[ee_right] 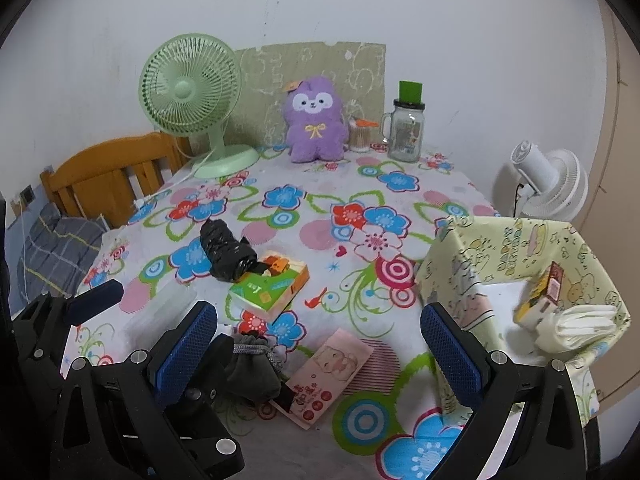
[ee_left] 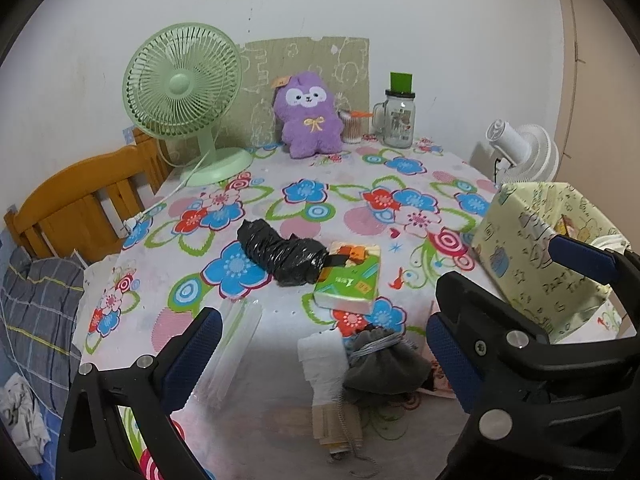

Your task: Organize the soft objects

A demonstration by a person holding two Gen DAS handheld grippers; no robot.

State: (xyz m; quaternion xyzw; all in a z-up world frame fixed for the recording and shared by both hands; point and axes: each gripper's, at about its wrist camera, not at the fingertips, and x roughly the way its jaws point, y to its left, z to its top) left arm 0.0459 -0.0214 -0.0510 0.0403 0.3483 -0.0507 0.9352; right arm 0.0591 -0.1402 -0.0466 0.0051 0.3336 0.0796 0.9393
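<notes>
A purple plush toy (ee_left: 308, 116) (ee_right: 316, 120) sits upright at the table's far edge. Mid-table, a crumpled black plastic bag (ee_left: 280, 252) (ee_right: 226, 250) rests against a green tissue pack (ee_left: 348, 280) (ee_right: 272, 284). A grey drawstring pouch (ee_left: 380, 364) (ee_right: 250, 368) and a white folded wad (ee_left: 324, 368) lie between the fingers of my open left gripper (ee_left: 326, 352). My right gripper (ee_right: 318, 348) is open and empty above a pink envelope (ee_right: 332, 372). The pale yellow patterned box (ee_left: 540, 248) (ee_right: 472, 260) on the right holds white folded cloth (ee_right: 580, 328) and a small carton (ee_right: 540, 296).
A green desk fan (ee_left: 182, 84) with its cord stands at the back left. A glass jar mug (ee_left: 398, 120) and a swab container (ee_left: 352, 128) stand beside the plush. A white fan (ee_right: 548, 180) is off the right edge. A wooden chair (ee_left: 80, 200) and plaid pillow (ee_left: 36, 320) are left.
</notes>
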